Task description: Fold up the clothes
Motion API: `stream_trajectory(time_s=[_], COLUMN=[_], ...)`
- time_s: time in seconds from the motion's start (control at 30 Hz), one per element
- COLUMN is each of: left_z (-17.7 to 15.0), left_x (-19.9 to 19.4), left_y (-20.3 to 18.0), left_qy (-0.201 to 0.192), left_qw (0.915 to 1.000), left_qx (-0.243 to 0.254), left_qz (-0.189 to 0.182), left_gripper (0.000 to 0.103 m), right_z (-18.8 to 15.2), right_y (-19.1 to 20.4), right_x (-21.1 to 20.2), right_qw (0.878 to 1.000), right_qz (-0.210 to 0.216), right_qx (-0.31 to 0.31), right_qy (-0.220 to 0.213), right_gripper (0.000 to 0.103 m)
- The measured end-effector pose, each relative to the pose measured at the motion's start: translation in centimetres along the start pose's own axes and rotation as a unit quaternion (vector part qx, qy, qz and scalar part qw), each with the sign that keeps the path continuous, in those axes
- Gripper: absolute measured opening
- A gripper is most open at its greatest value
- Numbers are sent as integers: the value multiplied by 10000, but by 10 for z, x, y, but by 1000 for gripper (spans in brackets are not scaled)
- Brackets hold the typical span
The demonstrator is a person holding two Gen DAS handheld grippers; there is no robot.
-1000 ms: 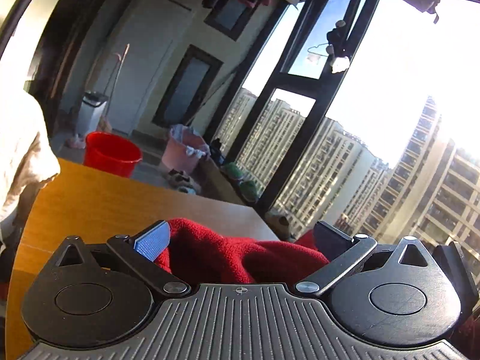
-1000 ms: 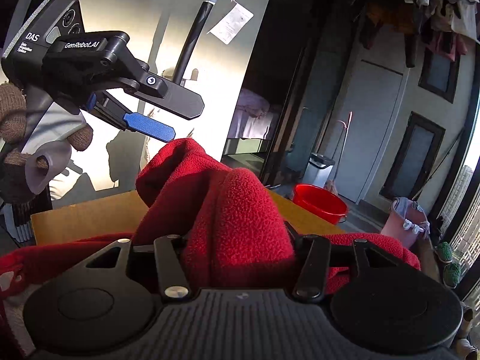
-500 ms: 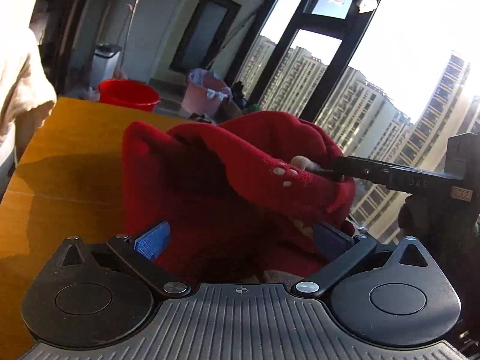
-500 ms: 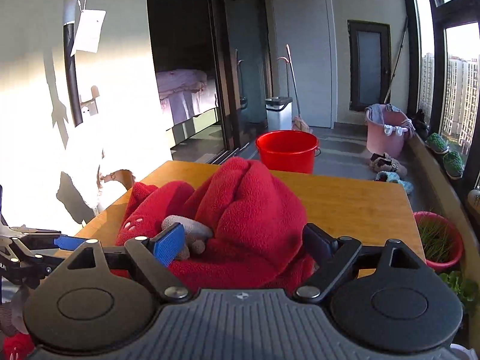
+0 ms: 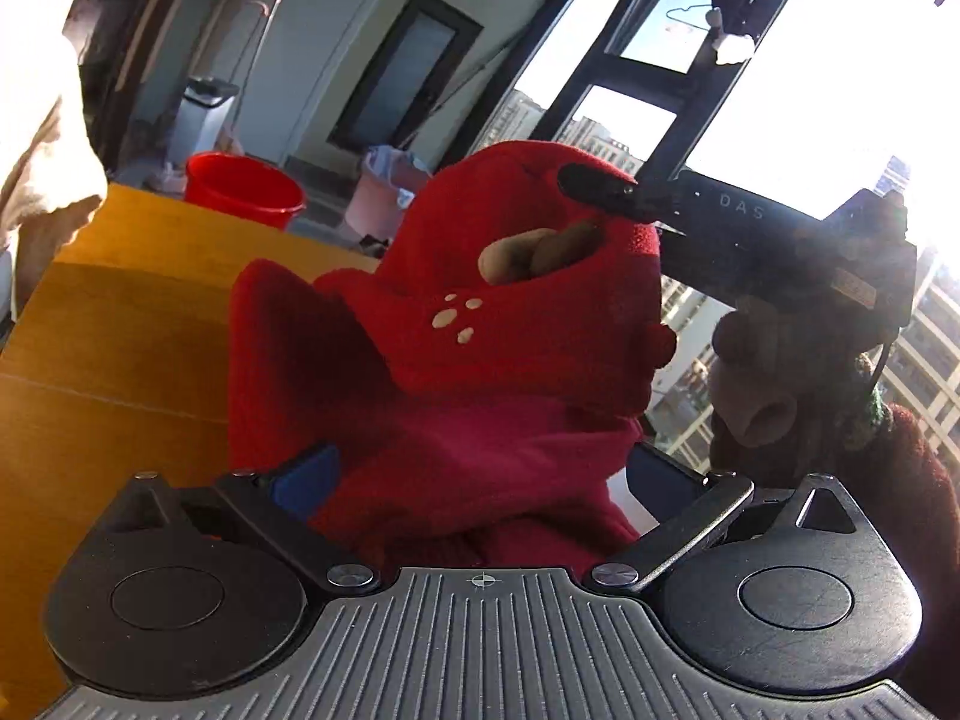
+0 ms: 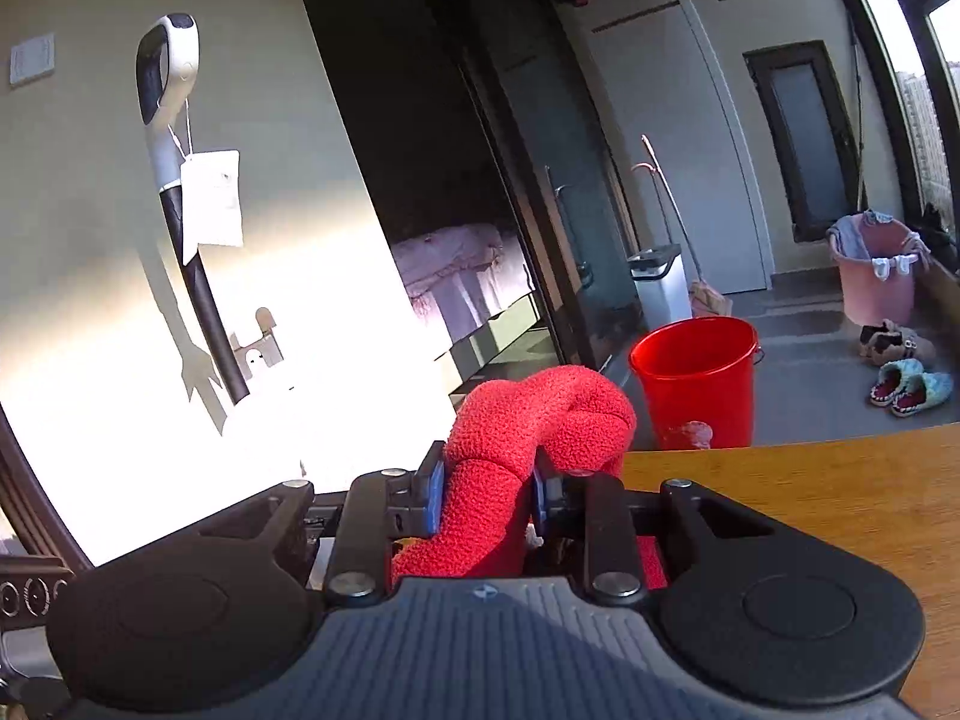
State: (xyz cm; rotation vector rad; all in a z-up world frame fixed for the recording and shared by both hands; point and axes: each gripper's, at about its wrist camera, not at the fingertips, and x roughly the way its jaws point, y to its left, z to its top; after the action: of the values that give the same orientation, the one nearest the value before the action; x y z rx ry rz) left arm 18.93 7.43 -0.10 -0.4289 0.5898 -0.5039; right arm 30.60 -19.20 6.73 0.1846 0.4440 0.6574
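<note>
A red fleece garment [image 5: 510,324] with small cream paw prints is bunched on the wooden table [image 5: 120,312]. Its near part lies between the wide-apart fingers of my left gripper [image 5: 480,474], whose blue pads do not press it. My right gripper [image 6: 487,486] is closing, and its blue pads squeeze a thick fold of the red garment [image 6: 498,456]. In the left wrist view the right gripper [image 5: 591,204] reaches in from the right and holds the garment's top up in a peak. A gloved hand [image 5: 756,360] carries it.
A red bucket [image 6: 696,378] and a pink laundry basket [image 6: 876,270] stand on the floor beyond the table's far edge [image 6: 810,480]. A pale cloth [image 5: 42,180] hangs at the left. A vacuum handle [image 6: 174,150] leans on the sunlit wall. Slippers [image 6: 912,387] lie near the window.
The right gripper opened over the heap, then closed on a fold while rolling and shifting sideways. The garment's top now stands higher. The left gripper sank toward the table, fingers still wide.
</note>
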Motion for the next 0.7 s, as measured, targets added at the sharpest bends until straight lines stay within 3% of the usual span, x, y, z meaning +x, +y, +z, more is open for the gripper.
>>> stream_trajectory(time_s=[0.1, 0.17, 0.23, 0.33, 0.47, 0.6, 0.7], left_z=[11, 19, 25, 26, 10, -6, -17], left_x=[-2, 4, 17, 50, 99, 112, 122], left_y=[-8, -20, -35, -51, -37, -31, -45], left_qy=[-122, -188, -233, -169, 459, 548, 587], left_qw=[9996, 9982, 9962, 9934, 9948, 9913, 9831], left_qx=[9, 104, 282, 572, 893, 1196, 1724], left_qz=[-267, -555, -790, -980, -177, -66, 174], left_gripper=[103, 103, 103, 103, 103, 103, 103], right_z=[-43, -64, -69, -66, -53, -24, 7], right_y=[-22, -37, -50, -56, -52, -35, -11], right_x=[18, 11, -3, -16, -37, -63, -59], right_qw=[9953, 9931, 9925, 9918, 9931, 9953, 9983], right_qz=[-731, -993, -970, -966, -895, -892, -440], right_qx=[-80, 90, 489, 543, 286, -111, -345], right_qy=[626, 619, 560, 637, 708, 372, 161], right_gripper=[26, 28, 29, 31, 39, 43, 43])
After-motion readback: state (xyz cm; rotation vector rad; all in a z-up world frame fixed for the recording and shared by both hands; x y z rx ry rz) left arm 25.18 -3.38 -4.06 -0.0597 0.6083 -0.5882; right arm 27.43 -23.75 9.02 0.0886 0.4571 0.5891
